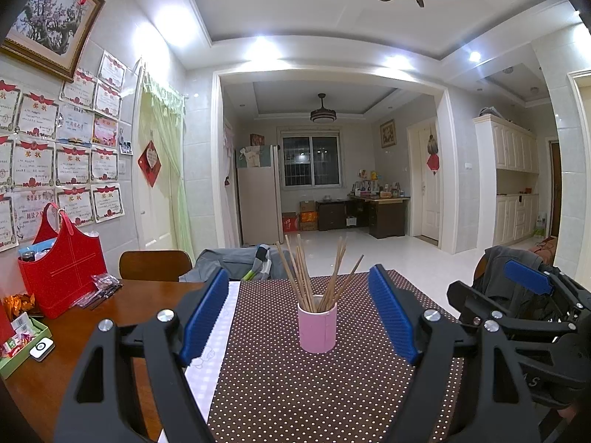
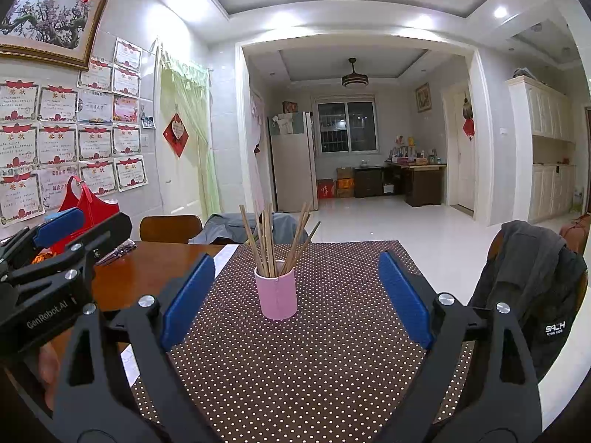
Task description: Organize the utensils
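The chopsticks (image 1: 317, 277) are seen standing near-upright, fanned out in a pink cup (image 1: 317, 326), straight ahead of the left gripper (image 1: 299, 310) and centred between its spread, empty jaws. The right gripper (image 2: 295, 295), likewise released and empty, is aimed with the cup slightly left of centre, so neither is judged clearly nearer.

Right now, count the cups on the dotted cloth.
1. The pink cup stands upright mid-cloth, ahead of both open grippers, left gripper and right gripper, with chopsticks fanned inside. No other cup shows; the arms hide the cloth's near corners.
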### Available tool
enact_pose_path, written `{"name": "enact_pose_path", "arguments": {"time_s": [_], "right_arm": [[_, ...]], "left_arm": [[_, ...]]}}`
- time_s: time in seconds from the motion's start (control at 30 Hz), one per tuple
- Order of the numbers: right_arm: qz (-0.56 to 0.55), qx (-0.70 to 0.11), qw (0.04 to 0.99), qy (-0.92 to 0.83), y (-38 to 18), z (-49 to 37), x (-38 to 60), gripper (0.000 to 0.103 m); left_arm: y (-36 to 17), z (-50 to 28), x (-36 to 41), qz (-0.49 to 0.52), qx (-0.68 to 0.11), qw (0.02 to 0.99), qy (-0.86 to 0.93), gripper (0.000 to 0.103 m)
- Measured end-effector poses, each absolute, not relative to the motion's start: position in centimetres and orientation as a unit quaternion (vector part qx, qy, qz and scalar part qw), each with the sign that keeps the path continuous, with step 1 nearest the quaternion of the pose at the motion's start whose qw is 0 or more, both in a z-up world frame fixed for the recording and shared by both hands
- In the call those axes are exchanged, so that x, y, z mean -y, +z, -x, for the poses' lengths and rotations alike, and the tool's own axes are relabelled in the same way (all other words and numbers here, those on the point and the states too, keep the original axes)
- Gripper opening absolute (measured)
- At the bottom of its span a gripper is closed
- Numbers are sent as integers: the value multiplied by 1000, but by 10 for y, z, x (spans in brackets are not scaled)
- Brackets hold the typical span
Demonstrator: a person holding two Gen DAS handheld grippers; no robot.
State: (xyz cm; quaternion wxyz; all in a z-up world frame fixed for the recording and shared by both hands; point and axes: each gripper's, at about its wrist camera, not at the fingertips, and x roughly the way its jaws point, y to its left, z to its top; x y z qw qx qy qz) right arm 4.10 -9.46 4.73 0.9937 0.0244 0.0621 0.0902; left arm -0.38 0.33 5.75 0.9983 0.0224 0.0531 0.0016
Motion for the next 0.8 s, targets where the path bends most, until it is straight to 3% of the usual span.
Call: {"name": "enact_pose_path", "arguments": {"time_s": [0.8], "right_arm": [[-27,-65,993,90,46,-40,91,89]], "left_arm": [[54,3,-5,-24,-58,998,1,77]]}}
